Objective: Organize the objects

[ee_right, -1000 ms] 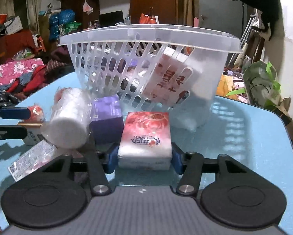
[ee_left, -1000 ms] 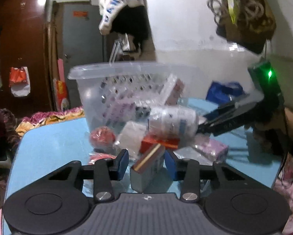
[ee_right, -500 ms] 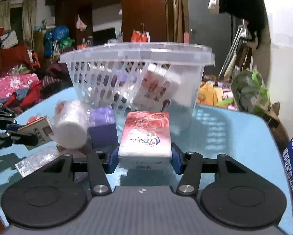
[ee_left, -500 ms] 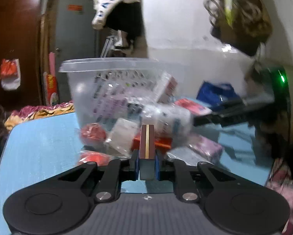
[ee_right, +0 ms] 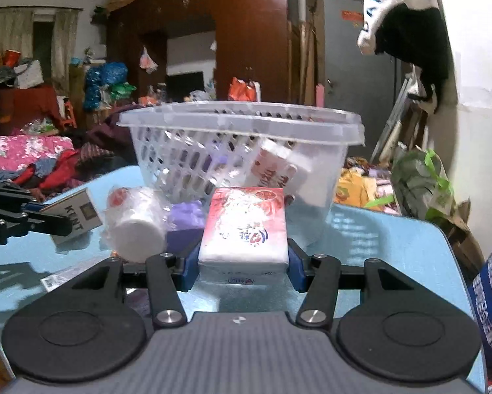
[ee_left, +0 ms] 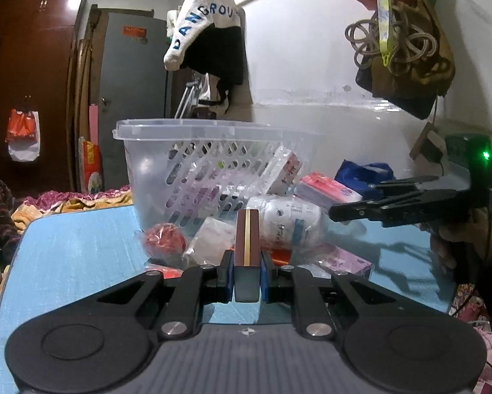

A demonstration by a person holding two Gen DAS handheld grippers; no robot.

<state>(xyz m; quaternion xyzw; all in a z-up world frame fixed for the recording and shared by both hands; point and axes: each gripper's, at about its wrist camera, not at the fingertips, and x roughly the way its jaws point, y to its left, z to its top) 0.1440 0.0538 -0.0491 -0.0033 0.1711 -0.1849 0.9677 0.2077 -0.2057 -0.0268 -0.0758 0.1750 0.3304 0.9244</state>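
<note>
My left hand-held gripper (ee_left: 246,274) is pinched tight on a slim maroon box (ee_left: 247,243) with a gold stripe down its edge; the box stands on its narrow side between the blue pads, raised off the blue tabletop (ee_left: 78,249) and tipped slightly downward with the tool. From the right wrist view the same box shows its pale face, printed KENT, at the left edge.

My right hand-held gripper (ee_right: 242,264) has its jaws pressed against both sides of a red-and-white tissue pack (ee_right: 244,229), held flat and also angled a little down. My hand (ee_left: 459,246) behind that tool is only partly visible at the right of the left wrist view.

Both tools point toward the clear plastic basket (ee_right: 239,124), which stands on the tabletop just beyond the held things. Inside it a white-and-red pack (ee_right: 272,167) leans against the wall. In front of the basket lie a white bottle (ee_left: 285,223) on its side, wrapped in plastic, a purple pack (ee_right: 183,223) beside it, a red ball-like thing (ee_left: 165,239) in clear wrap, and a lilac pack (ee_left: 347,261) near the right tool.
</note>
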